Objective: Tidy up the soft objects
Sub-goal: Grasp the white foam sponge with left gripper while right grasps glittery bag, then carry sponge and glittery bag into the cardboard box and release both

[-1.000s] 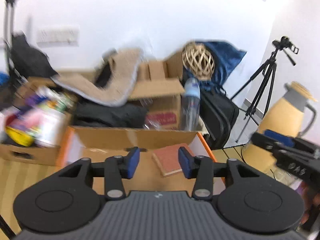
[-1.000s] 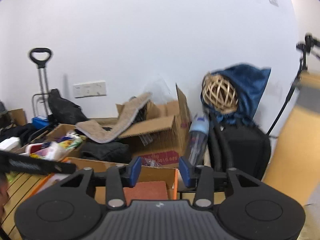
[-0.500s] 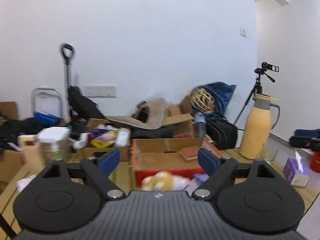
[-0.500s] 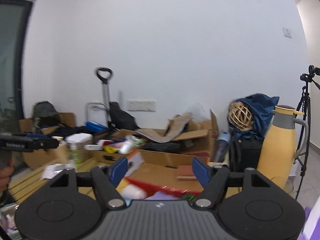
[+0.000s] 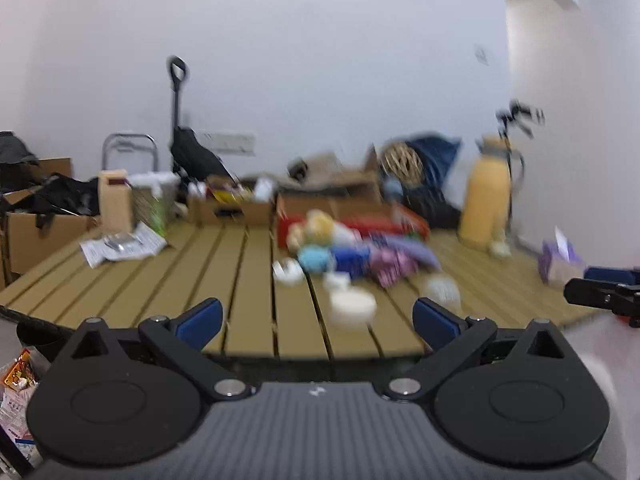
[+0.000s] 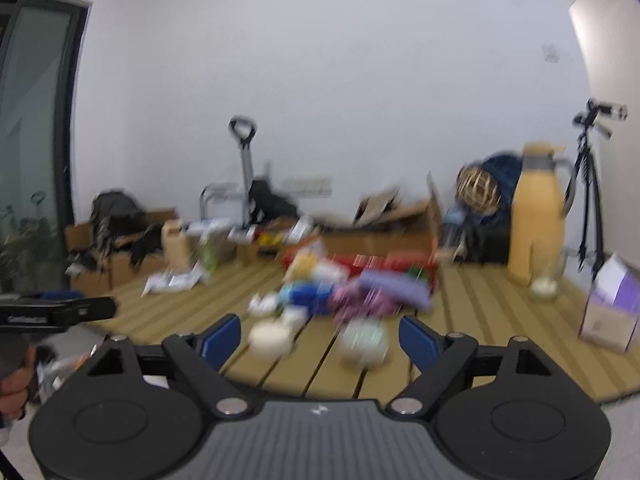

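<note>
A blurred heap of soft things (image 5: 352, 252) lies mid-table in front of a red-sided cardboard box (image 5: 380, 220): a yellow plush, a blue piece, purple patterned cloth. It also shows in the right wrist view (image 6: 352, 288). White round pieces (image 5: 352, 308) lie nearer the front edge. My left gripper (image 5: 318, 318) is open and empty at the table's near edge. My right gripper (image 6: 320, 336) is open and empty, also at the near edge. The right gripper's tip (image 5: 600, 292) shows at the left view's right side.
A slatted wooden table (image 5: 160, 280) carries papers (image 5: 120, 244), a tan carton (image 5: 116, 200), a yellow jug (image 6: 536, 232), a glass (image 6: 542, 286) and a purple tissue box (image 6: 612, 304). Cardboard boxes, bags, a trolley handle and a tripod (image 6: 592, 184) stand behind.
Both grippers have pulled back from the box to the table's near edge and their jaws have opened wide. The whole table has come into view.
</note>
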{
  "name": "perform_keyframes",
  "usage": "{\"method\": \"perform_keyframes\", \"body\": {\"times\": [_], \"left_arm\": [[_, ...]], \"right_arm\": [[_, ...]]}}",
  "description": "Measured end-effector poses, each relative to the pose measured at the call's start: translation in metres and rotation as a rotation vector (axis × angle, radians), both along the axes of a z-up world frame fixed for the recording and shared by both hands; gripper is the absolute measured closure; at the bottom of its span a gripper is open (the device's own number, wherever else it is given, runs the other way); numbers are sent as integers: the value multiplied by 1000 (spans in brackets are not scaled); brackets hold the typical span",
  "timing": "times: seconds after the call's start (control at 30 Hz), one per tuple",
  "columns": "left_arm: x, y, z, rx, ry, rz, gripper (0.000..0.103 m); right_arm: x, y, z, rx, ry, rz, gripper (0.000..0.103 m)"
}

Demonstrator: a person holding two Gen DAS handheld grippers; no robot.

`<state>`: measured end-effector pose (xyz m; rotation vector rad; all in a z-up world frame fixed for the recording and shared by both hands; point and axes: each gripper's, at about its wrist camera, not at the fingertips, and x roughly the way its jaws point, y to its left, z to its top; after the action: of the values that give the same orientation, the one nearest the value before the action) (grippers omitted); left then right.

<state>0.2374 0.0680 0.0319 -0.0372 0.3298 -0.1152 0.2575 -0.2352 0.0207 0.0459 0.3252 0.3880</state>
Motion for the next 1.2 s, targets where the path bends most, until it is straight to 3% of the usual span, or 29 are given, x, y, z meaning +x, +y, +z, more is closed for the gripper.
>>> {"method": "perform_keyframes", "body": {"times": [0.17, 0.37, 0.53, 0.73, 0.9, 0.93, 0.97, 1.2], "left_arm": [[19, -9, -15, -12, 41, -14, 0], [59, -17, -48, -32, 126, -31, 0], [99, -29, -54, -3, 133, -21, 0], [179, -48, -60, 46, 162, -20, 2], [225, -59, -77, 47, 209, -52, 10], [231, -60, -83, 38, 237, -58, 22], [235, -61, -87, 31, 258, -63, 43], [235, -66, -93, 37, 238, -90, 45]], "right_arm": [[11, 11, -23, -18, 62, -14, 20], [46, 18, -56, 2, 156, -50, 30], [90, 17, -67, 37, 184, -54, 31], [166, 21, -68, 30, 170, -62, 31], [220, 21, -79, 28, 194, -86, 43], [225, 21, -83, 35, 202, -80, 47], [228, 21, -87, 44, 208, -74, 53], [236, 23, -97, 75, 213, -37, 60]]}}
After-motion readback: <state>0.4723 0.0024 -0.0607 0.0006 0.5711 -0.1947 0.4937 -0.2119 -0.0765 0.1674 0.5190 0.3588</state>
